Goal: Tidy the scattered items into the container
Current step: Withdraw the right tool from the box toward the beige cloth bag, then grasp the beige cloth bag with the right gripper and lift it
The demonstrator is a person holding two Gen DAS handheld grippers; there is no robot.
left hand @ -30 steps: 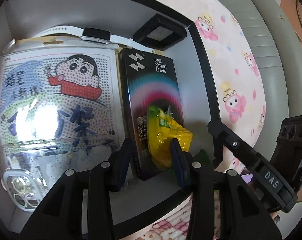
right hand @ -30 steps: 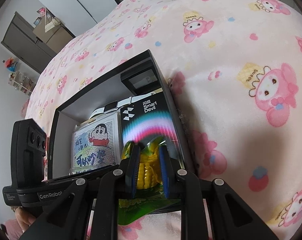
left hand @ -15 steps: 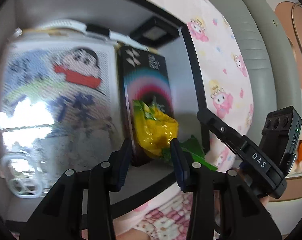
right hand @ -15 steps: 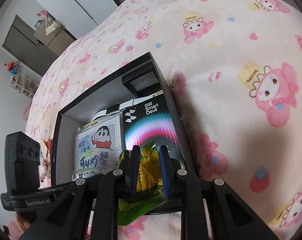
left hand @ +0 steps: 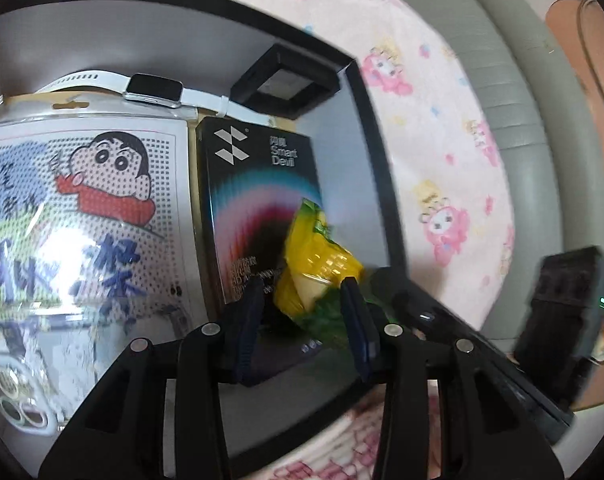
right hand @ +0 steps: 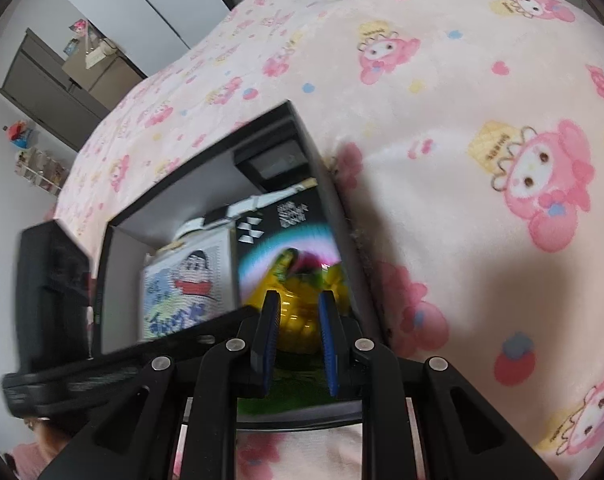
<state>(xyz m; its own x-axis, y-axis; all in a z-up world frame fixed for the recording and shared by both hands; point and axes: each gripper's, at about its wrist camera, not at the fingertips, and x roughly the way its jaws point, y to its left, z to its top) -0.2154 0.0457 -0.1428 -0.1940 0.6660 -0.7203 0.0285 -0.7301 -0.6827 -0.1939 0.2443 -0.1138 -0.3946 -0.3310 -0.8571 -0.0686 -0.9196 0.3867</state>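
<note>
A black-rimmed box lies on a pink cartoon blanket. It holds a cartoon phone-case pack, a black Smart Devil box, a white smartwatch and a small black square case. My right gripper is shut on a yellow and green snack packet and holds it over the box's near right corner. The packet also shows in the left wrist view. My left gripper is open and empty, its fingers either side of the packet in view.
The pink blanket spreads all around the box. A grey padded headboard runs at the right of the left wrist view. Cabinets stand far behind.
The right gripper has carried the packet further in over the box's right side. The left gripper has shifted slightly, and the view has swung back.
</note>
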